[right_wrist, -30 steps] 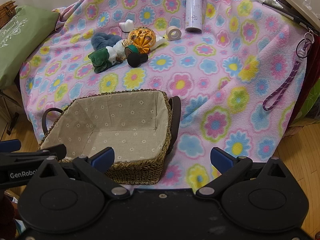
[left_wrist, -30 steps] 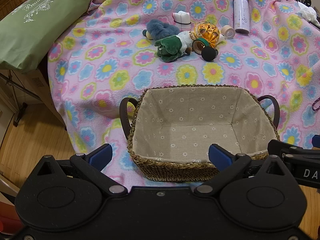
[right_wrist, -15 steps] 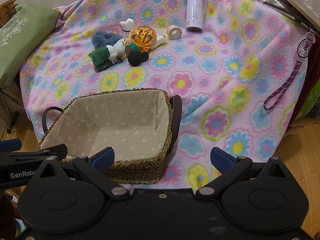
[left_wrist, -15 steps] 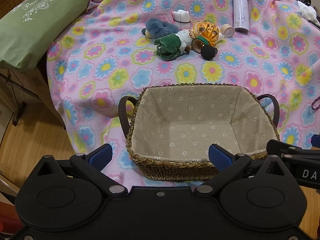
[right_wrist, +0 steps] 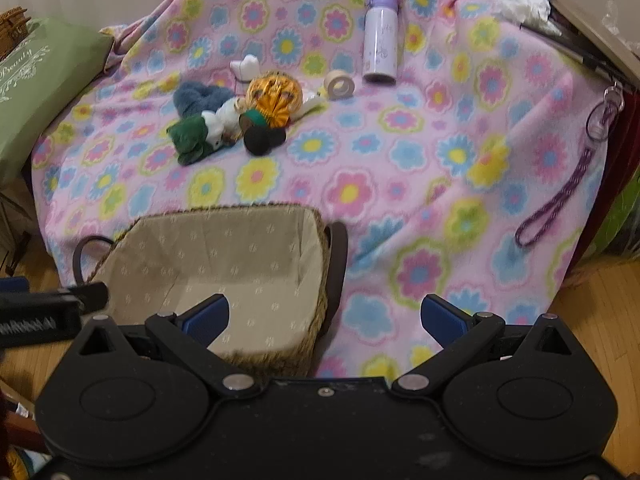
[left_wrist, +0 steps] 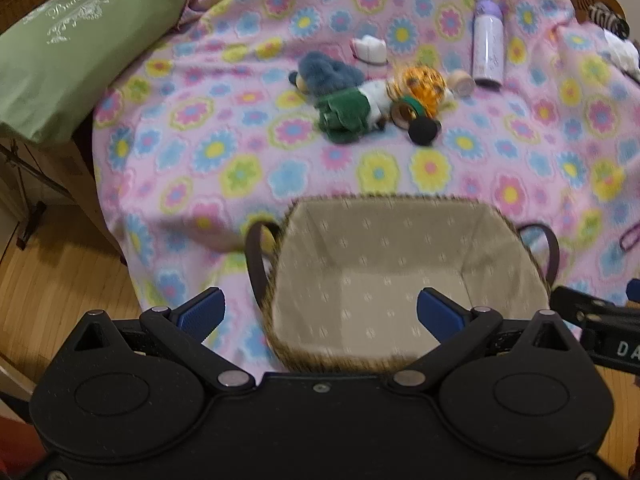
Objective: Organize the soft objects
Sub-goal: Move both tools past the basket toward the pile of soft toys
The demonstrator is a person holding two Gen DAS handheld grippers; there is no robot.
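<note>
A woven basket point(left_wrist: 304, 354) point(right_wrist: 316, 280) with a beige flowered lining sits empty at the near edge of the flowered blanket. Farther back lies a cluster: a blue fluffy toy point(left_wrist: 328, 72) point(right_wrist: 198, 98), a green and white plush point(left_wrist: 348, 114) point(right_wrist: 198, 134), an orange shiny ball point(left_wrist: 424, 84) point(right_wrist: 276, 98), a black round piece point(left_wrist: 424, 130) point(right_wrist: 260, 140) and a small white toy point(left_wrist: 370, 48) point(right_wrist: 246, 67). My left gripper point(left_wrist: 320, 312) is open over the basket's near rim. My right gripper point(right_wrist: 324, 316) hangs open over the basket's right end.
A purple bottle point(left_wrist: 487, 46) point(right_wrist: 380, 40) stands at the back beside a tape roll point(left_wrist: 460, 82) point(right_wrist: 339, 85). A green pillow point(left_wrist: 64, 44) lies far left. A purple lanyard point(right_wrist: 560, 200) hangs off the right edge. Wooden floor shows below the blanket.
Both grippers have moved forward and a little up towards the bed; the basket now sits lower and nearer in both views. Nothing on the blanket has moved.
</note>
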